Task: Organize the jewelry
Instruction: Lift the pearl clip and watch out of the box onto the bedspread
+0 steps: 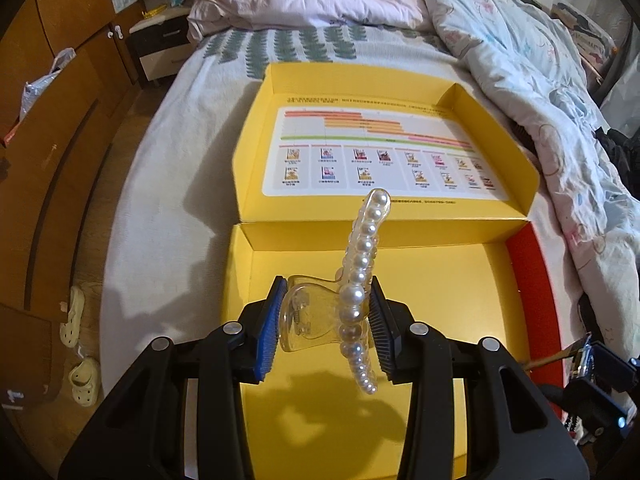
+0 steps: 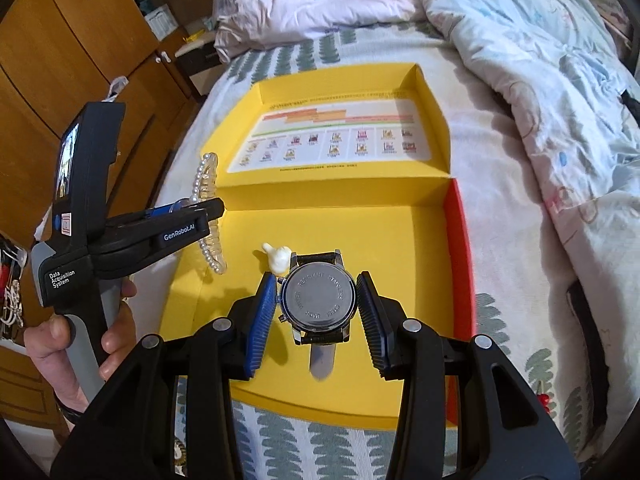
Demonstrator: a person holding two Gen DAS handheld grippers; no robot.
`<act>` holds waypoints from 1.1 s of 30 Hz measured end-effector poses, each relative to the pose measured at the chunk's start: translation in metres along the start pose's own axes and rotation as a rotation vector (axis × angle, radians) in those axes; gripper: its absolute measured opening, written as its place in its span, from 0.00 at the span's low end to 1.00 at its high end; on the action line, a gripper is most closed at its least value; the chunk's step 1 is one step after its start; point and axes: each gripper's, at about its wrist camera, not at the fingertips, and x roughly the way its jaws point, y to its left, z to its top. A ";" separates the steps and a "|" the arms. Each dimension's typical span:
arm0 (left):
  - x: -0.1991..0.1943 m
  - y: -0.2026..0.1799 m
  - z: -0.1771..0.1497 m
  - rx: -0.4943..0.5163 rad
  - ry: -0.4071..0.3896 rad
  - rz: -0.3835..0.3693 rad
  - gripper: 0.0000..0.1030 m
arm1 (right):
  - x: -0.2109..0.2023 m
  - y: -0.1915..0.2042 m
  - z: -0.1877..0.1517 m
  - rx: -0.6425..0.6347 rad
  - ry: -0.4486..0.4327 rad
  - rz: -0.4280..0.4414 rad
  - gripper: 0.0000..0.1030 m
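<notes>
We find both tools over the open yellow box (image 1: 420, 280) on the bed (image 1: 168, 152). The left gripper (image 1: 326, 320) has its fingers clamped on a clear hair claw (image 1: 308, 320) edged with pearls, held above the box floor, its pearl row standing up and away from the camera. The right gripper (image 2: 318, 312) has a wristwatch (image 2: 318, 300) between its pads, case back up; the left pad touches the case, but a narrow gap appears to remain at the right pad, so we cannot tell whether the grip is firm or the watch simply lies on the box floor. In our judgement the step in hand is setting each piece down in the box; it would be done well by lowering the claw until it rests on the floor before easing the fingers apart, and keeping it well apart from the watch. The right wrist view alone shows a small white piece (image 2: 278, 258) lying just beyond the watch, and the person's hand (image 2: 80, 332) on the left tool; the left wrist view alone shows the claw's hinge and how the pads bear on it.
</notes>
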 end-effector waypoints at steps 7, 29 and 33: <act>-0.043 -0.003 -0.014 0.024 -0.048 0.039 0.40 | -0.046 0.002 -0.019 -0.002 -0.043 0.007 0.41; -0.129 -0.059 -0.194 0.080 0.025 -0.081 0.40 | -0.149 -0.070 -0.220 0.117 -0.095 0.089 0.41; -0.101 -0.090 -0.224 0.131 0.084 -0.070 0.40 | -0.126 -0.084 -0.247 0.141 -0.034 0.061 0.41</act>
